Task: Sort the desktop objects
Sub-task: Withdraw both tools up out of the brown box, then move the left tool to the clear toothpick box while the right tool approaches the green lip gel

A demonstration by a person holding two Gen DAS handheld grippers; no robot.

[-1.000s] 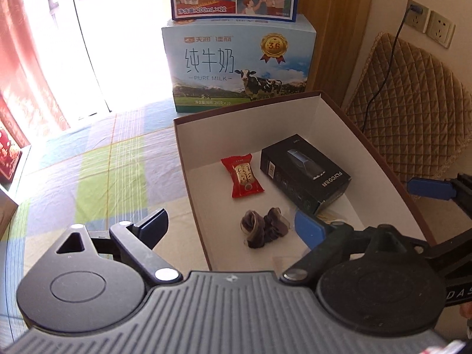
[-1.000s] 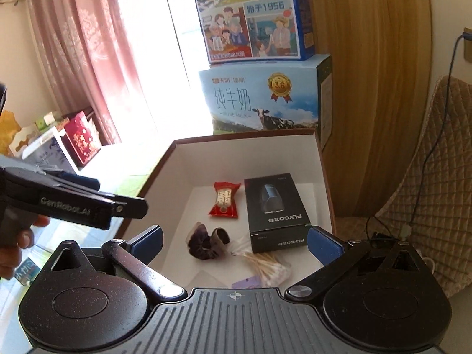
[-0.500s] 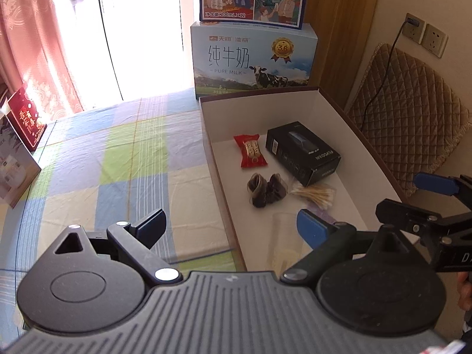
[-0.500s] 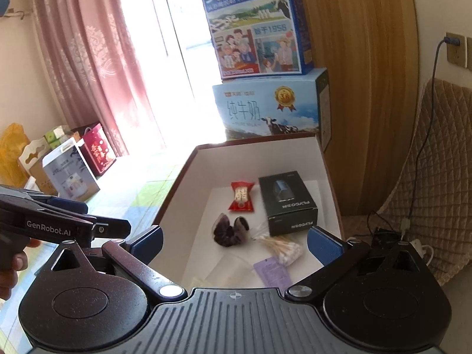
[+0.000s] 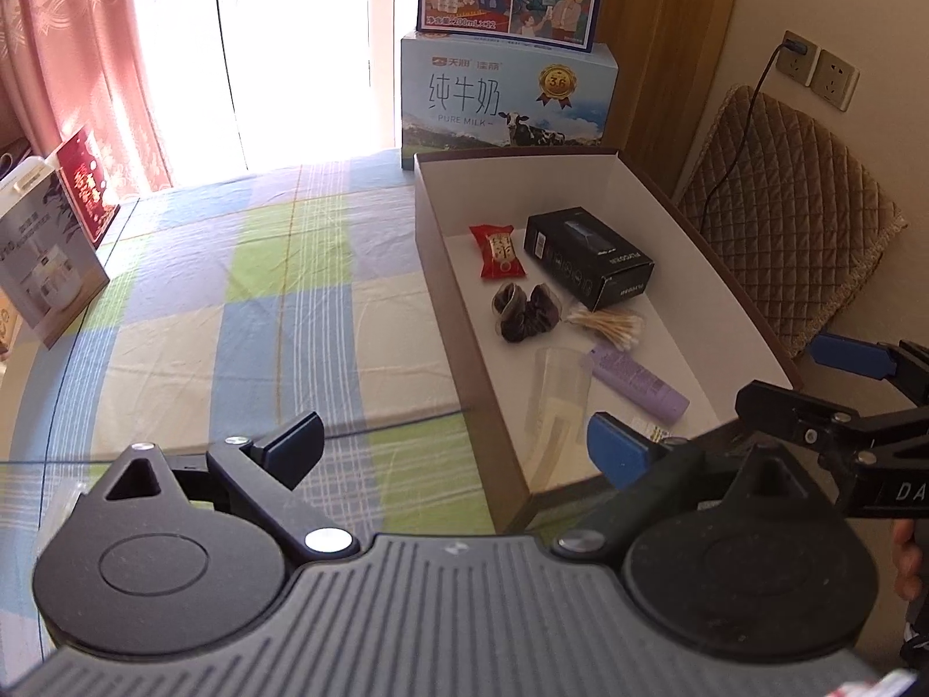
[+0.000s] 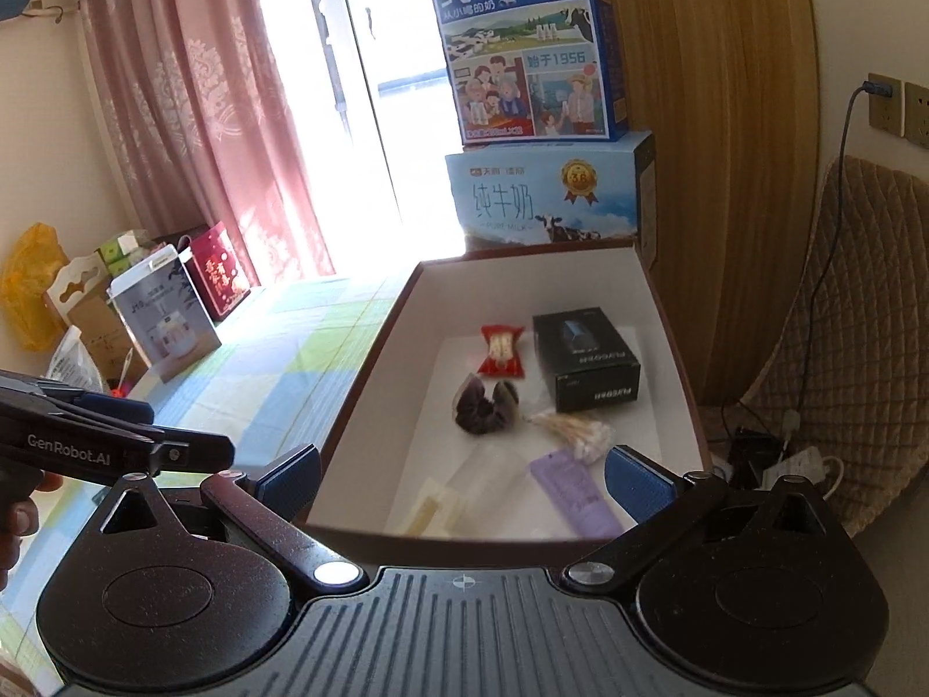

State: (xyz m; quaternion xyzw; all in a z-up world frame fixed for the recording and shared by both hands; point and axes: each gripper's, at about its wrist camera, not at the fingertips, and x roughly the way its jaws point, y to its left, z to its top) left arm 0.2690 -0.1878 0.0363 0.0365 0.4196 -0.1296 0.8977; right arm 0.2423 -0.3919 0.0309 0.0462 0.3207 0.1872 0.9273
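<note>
A lived-in home room: pink patterned curtains (image 6: 191,116) frame a bright glass door at the far side, milk cartons (image 6: 522,46) stack beside a wood-panelled wall, a checked cloth (image 5: 261,290) covers the surface, and a quilted cushion (image 5: 795,221) leans under wall sockets (image 5: 818,69).

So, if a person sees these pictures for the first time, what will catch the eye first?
Probably the open brown box on the checked tablecloth, holding a black carton, a red snack packet and a purple tube. Behind it, two stacked milk cartons stand by the bright window.
</note>
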